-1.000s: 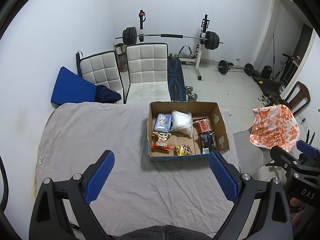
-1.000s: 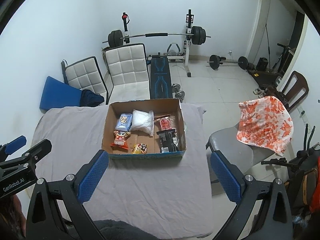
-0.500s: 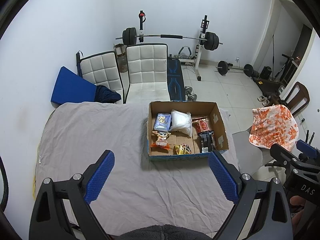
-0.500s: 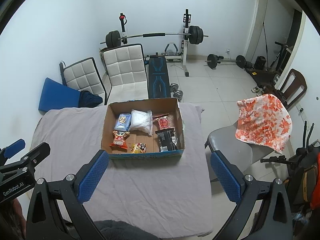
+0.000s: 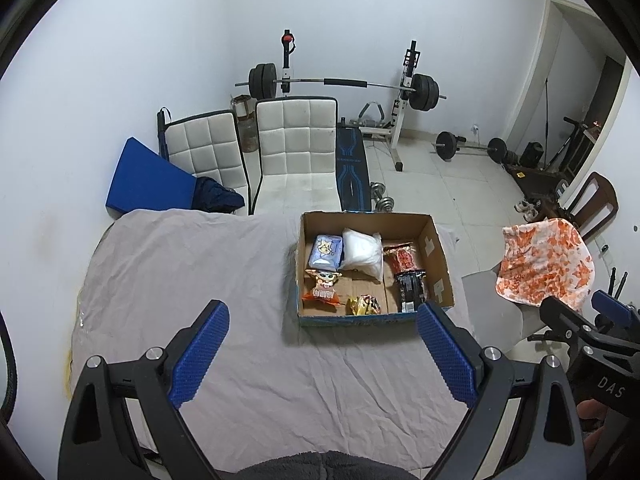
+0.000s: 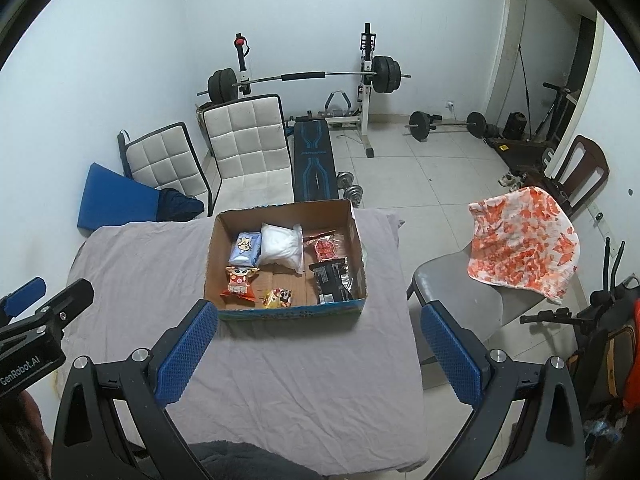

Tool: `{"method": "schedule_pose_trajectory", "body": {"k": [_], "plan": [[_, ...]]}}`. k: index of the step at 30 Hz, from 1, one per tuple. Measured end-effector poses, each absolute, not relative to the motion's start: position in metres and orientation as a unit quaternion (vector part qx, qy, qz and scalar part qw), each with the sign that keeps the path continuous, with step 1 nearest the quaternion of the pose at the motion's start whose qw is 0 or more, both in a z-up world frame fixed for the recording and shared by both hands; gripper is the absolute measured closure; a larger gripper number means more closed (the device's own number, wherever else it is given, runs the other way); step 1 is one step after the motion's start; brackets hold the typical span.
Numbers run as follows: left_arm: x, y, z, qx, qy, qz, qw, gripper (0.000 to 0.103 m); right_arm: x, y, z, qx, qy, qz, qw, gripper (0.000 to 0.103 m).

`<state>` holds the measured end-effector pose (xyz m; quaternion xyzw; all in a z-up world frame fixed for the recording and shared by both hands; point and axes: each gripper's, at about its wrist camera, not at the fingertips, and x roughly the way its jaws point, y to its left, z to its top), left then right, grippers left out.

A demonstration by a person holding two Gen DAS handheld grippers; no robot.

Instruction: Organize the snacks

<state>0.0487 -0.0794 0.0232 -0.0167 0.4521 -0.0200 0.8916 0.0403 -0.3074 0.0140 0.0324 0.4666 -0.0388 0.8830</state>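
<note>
Both grippers' fingers [image 5: 202, 354] [image 6: 448, 354] wide apart, empty, above cardboard box [image 6: 288, 312]; snack packets' [image 6: 240, 280] labels illegible.

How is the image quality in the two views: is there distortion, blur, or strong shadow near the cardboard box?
Left wrist view: strong fisheye bending with dark corners; the cardboard box and its snack packets look sharp, and it casts only a soft shadow on the grey cloth. Right wrist view: same distortion, even light with a cooler tint, no glare; the box is clear, small print on packets unreadable.
</note>
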Motion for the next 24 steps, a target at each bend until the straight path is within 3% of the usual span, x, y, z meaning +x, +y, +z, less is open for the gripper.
{"method": "schedule_pose_trajectory", "body": {"k": [24], "plan": [[0.0475,-0.0820,0.0281,-0.011,0.454,-0.028,0.891,0.007,0.0322,-0.3018,0.0137,0.032,0.469,-0.040,0.882,0.000]]}}
